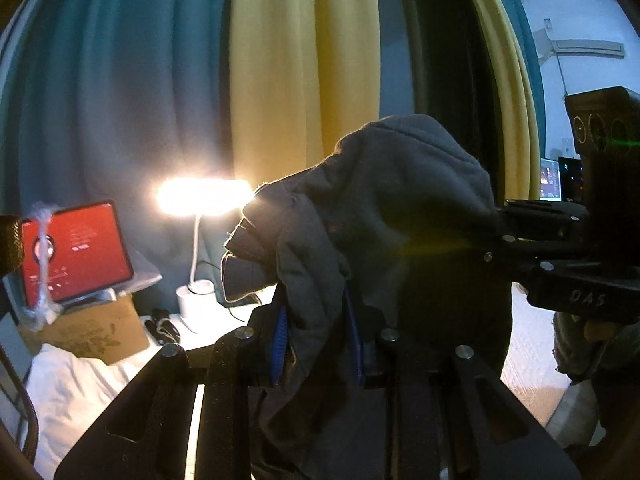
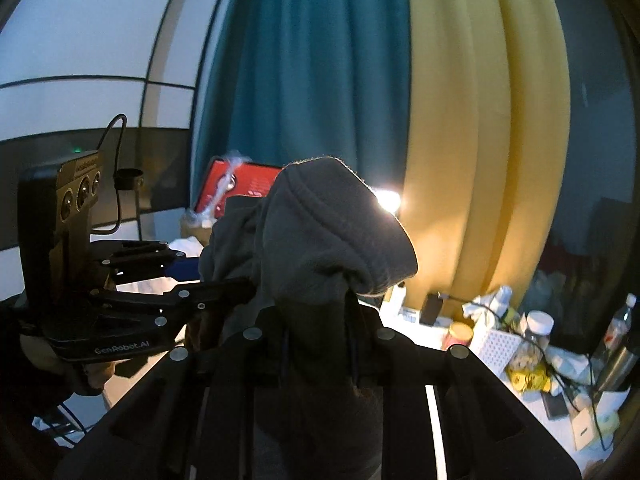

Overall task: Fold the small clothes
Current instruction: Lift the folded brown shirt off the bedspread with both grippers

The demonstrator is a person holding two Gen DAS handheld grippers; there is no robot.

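Observation:
A dark grey small garment [image 1: 392, 184] hangs bunched in the air between both grippers. In the left wrist view my left gripper [image 1: 316, 332] is shut on a fold of it, the cloth pinched between the blue pads [image 1: 280, 336]. My right gripper [image 1: 504, 224] reaches in from the right and disappears into the cloth. In the right wrist view the garment [image 2: 332, 232] rises as a hump over my right gripper [image 2: 316, 320], which is shut on it with its pads hidden by the cloth. The left gripper [image 2: 236, 280] grips the cloth's left side.
A lit desk lamp [image 1: 204, 196] glares behind the cloth. A tablet with a red screen [image 1: 76, 252] stands on a cardboard box [image 1: 100, 332] over a white sheet [image 1: 80, 392]. Teal and yellow curtains hang behind. Jars [image 2: 536, 328], a white basket [image 2: 496, 348] and cables crowd the right.

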